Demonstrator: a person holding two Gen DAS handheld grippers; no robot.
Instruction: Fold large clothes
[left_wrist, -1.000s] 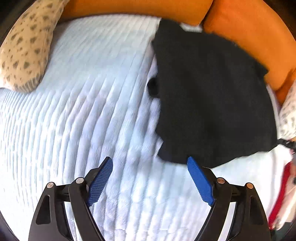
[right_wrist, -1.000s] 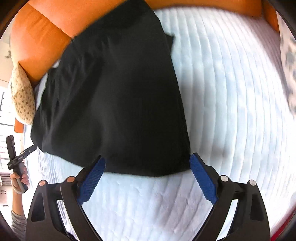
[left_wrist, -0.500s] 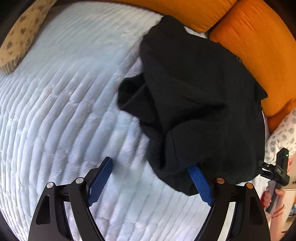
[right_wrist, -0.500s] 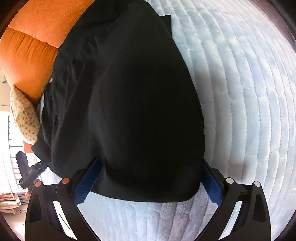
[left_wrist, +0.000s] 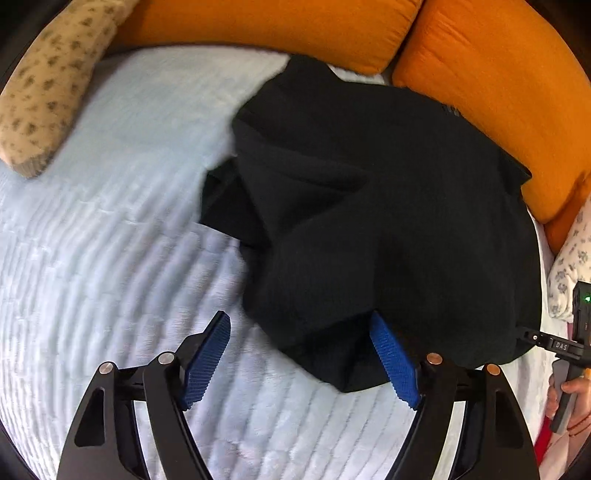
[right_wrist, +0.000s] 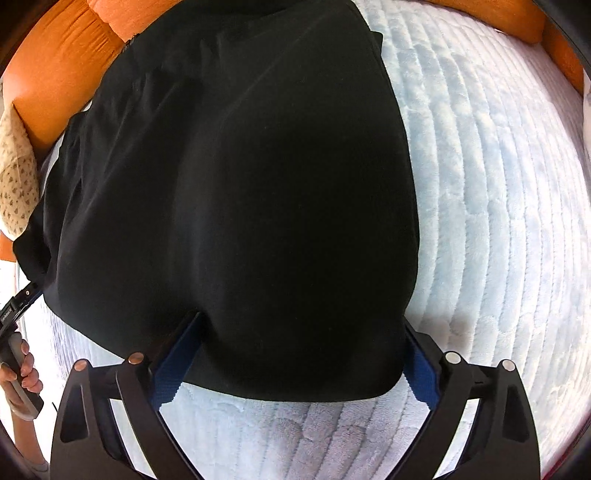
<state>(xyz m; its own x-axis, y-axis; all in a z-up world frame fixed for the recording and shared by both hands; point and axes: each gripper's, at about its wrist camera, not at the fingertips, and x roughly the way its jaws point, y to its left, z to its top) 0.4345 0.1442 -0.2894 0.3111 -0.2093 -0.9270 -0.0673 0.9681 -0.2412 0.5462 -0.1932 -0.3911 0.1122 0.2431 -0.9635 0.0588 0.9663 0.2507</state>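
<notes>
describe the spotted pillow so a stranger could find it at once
Start at the pale blue quilt and follow it to the orange cushions along its far edge. At their left end lies the spotted pillow, the only beige one, speckled grey.

Bright daylight fills both views, washing the left edge of the right wrist view to white. The black garment (right_wrist: 240, 166) swallows its own folds in shadow. Fisheye bending curves the blanket (left_wrist: 92, 258), blurred at left.
</notes>
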